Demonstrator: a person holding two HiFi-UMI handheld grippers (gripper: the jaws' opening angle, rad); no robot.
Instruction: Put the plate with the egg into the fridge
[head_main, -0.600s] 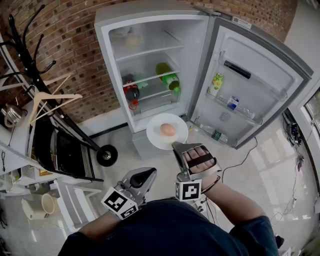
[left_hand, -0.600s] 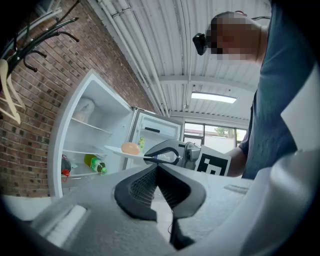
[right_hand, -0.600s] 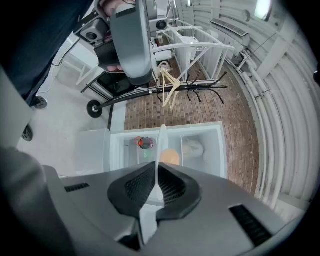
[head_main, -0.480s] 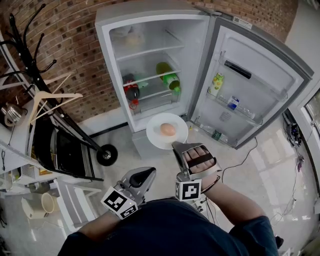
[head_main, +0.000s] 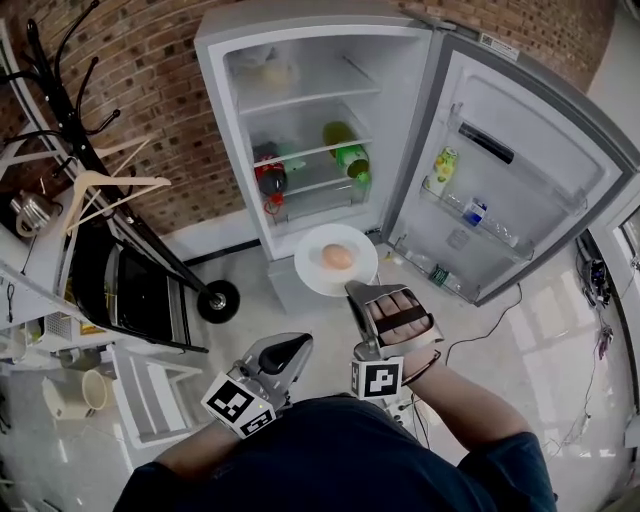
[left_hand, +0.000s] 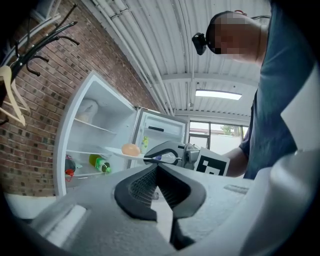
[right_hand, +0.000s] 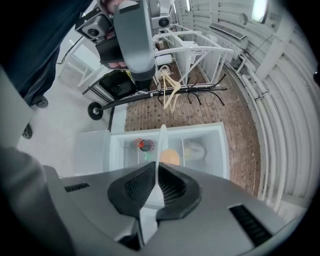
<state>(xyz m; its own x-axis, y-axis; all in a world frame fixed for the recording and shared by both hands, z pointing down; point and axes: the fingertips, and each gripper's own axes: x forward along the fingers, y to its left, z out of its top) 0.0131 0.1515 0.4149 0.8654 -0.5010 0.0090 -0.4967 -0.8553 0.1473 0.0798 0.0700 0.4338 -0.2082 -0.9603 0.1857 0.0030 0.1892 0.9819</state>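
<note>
A white plate (head_main: 312, 268) with a brown egg (head_main: 337, 257) on it is held out level in front of the open fridge (head_main: 300, 120). My right gripper (head_main: 352, 291) is shut on the plate's near rim. In the right gripper view the plate (right_hand: 161, 145) shows edge-on between the pads, the egg (right_hand: 170, 157) beyond them. My left gripper (head_main: 298, 346) hangs low beside it, shut and holding nothing; its own view shows the jaws (left_hand: 157, 168) closed together, with the plate (left_hand: 120, 152) and egg (left_hand: 130, 149) ahead.
The fridge door (head_main: 510, 180) stands wide open to the right with items in its racks. Bottles, one green (head_main: 345, 150), lie on the middle shelf. A coat rack with hangers (head_main: 90, 190) and a black cart (head_main: 130, 290) stand to the left against the brick wall.
The head view has shifted slightly, so the fridge and the room sit a little to the right. Plate, egg and both grippers keep their places.
</note>
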